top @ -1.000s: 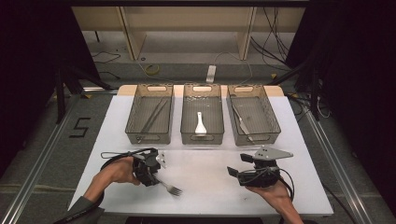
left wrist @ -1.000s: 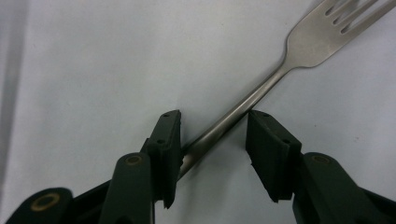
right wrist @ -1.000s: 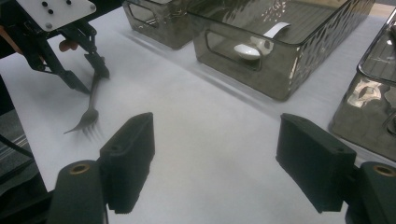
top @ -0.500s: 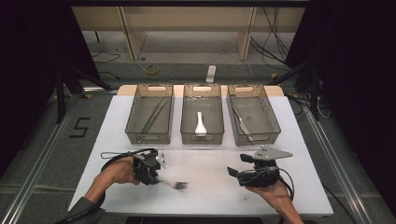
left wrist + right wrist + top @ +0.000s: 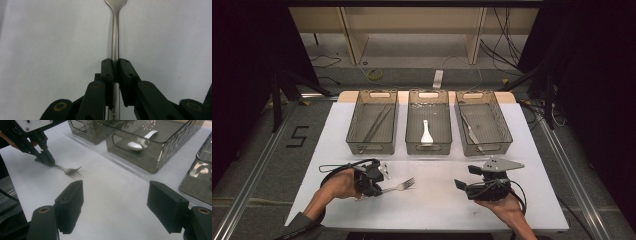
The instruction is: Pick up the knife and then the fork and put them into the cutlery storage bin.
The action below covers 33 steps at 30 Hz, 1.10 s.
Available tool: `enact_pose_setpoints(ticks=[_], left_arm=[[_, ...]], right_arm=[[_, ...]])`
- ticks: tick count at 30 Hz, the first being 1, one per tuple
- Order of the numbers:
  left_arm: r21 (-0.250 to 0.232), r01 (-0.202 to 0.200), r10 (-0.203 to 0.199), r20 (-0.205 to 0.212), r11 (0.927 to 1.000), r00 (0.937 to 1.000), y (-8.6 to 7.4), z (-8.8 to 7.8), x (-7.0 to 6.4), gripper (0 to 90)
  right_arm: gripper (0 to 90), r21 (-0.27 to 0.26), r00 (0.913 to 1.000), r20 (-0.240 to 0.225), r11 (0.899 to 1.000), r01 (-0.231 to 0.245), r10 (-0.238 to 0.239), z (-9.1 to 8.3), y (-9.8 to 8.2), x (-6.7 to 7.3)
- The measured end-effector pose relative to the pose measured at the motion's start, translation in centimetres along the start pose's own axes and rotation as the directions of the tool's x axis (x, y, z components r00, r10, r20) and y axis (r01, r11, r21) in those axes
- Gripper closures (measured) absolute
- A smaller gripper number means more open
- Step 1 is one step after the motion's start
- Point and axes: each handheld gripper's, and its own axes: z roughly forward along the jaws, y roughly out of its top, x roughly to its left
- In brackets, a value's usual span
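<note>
A white table [image 5: 532,150] filled the middle of the high view, and three smoked-plastic bins stood side by side along its far half. The left bin [image 5: 373,127] held long thin metal utensils, the middle bin [image 5: 427,127] a white spoon [image 5: 426,133], and the right bin [image 5: 483,127] a slim metal utensil lying lengthwise.

In the lower right of that view the right gripper [image 5: 459,184] was held over bare tabletop, its jaws standing wide apart with nothing between them; the right gripper view showed the gap plainly.

In the lower left, the left gripper [image 5: 377,189] had just been closing its jaws, and they were clamped on the handle of a metal fork [image 5: 401,186]. The fork lay on the table in front of the bins, tines pointing toward the frame's centre. In the left gripper view the handle ran straight up between the two pads [image 5: 107,72], the head reaching the top edge.
</note>
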Motion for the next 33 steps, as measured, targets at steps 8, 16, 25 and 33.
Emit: enact_pose_setpoints(ticks=[8,16,25,33], left_arm=[[-0.082,0.119,-0.115,0.050,0.9895,0.9921,0.1,-1.0,0.3,82.2],[-0.121,0.163,-0.155,0.074,0.9792,0.9851,0.6,-1.9,0.1,82.2],[-0.153,0.141,-0.121,0.134,0.9780,0.9835,2.6,-2.6,-1.3,82.2],[-0.148,0.127,-0.101,0.173,0.9808,0.9798,4.1,-2.6,-2.1,82.1]], right_arm=[[30.1,-0.003,1.0000,-0.005,1.000,0.002,-0.002,0.0,0.0,0.1],[30.4,-0.001,0.9999,-0.012,1.000,0.003,-0.003,0.2,0.1,0.3],[30.4,-0.037,0.9940,-0.068,0.996,0.083,-0.086,0.9,1.2,2.6],[30.6,0.002,0.9506,-0.164,0.964,0.268,-0.264,3.4,2.0,6.6]])
